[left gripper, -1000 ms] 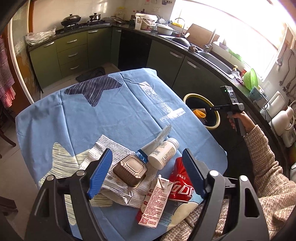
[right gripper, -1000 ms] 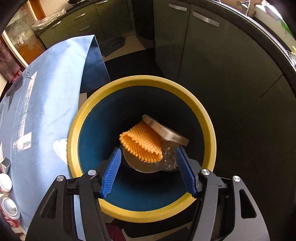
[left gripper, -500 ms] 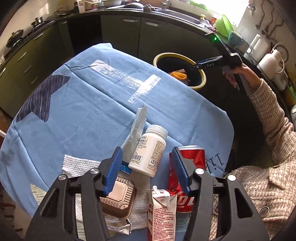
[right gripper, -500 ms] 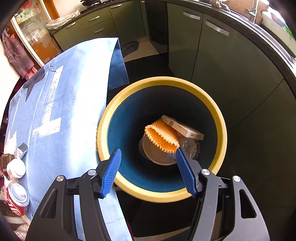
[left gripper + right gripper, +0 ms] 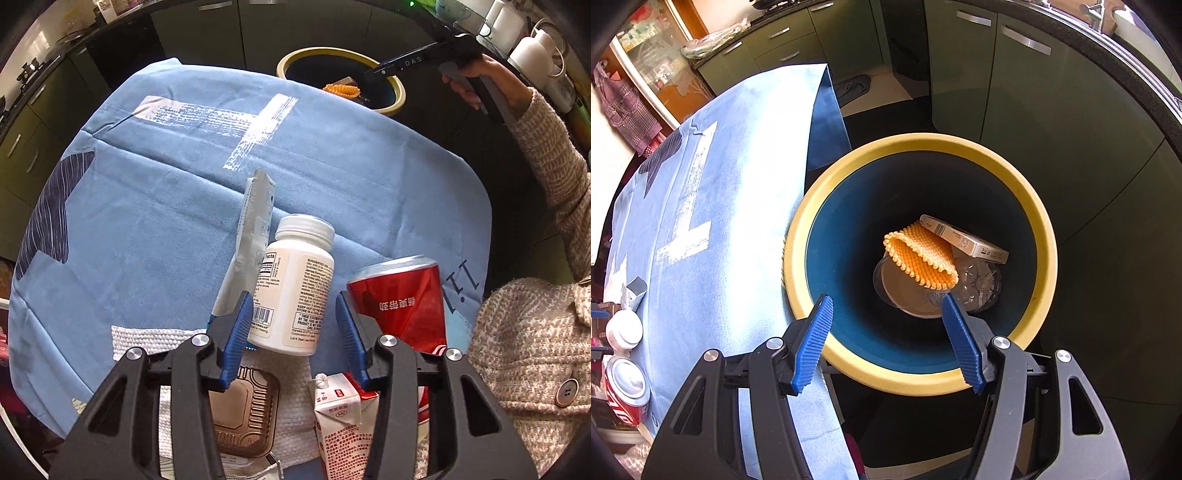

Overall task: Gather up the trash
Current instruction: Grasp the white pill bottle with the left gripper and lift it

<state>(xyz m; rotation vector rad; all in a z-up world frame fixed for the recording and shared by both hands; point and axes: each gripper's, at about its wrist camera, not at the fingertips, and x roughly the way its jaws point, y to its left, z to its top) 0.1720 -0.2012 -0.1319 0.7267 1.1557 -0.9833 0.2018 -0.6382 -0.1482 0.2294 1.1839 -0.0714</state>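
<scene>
The left gripper [image 5: 293, 323] has just been narrowing its ribbed blue jaws around the white plastic pill bottle [image 5: 293, 284]; the left pad touches its label, the right stands clear. The bottle lies on the soft blue tablecloth [image 5: 147, 206], long axis running away, cap pointing toward the bin, its base on a white waffle-weave towel [image 5: 147, 338]. A grey foil sachet [image 5: 251, 236] flanks it left, a dented red can [image 5: 402, 299] right, near the table's edge. The right gripper [image 5: 886, 339] hangs apart, empty, over the round yellow-rimmed bin [image 5: 1039, 236] beside the table, which holds an orange knobbly mitt [image 5: 919, 258].
</scene>
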